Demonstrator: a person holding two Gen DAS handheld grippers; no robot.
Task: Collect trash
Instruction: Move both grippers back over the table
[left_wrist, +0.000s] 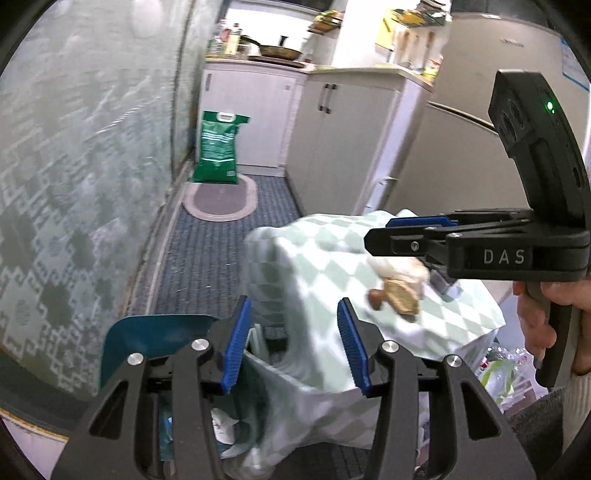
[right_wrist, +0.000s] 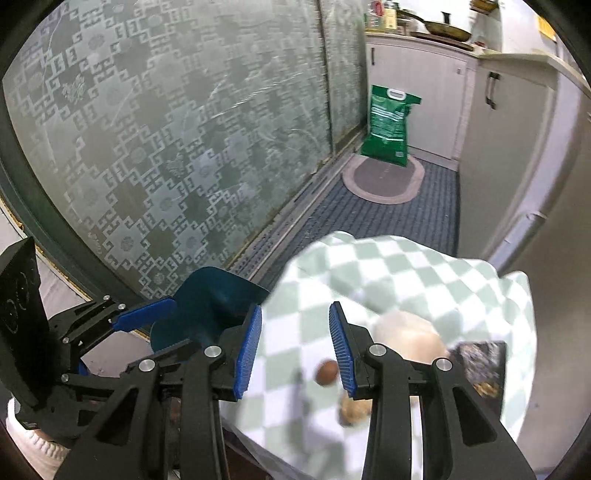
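Btwn picks: your left gripper (left_wrist: 295, 343) and right gripper (right_wrist: 295, 347) both part-open, nothing held, over green-white checked cloth (right_wrist: 388, 280); brown nut-like scraps (right_wrist: 327, 373) lower centre, teal lidded bin (left_wrist: 155, 339) lower left; nxt, close on one scrap.
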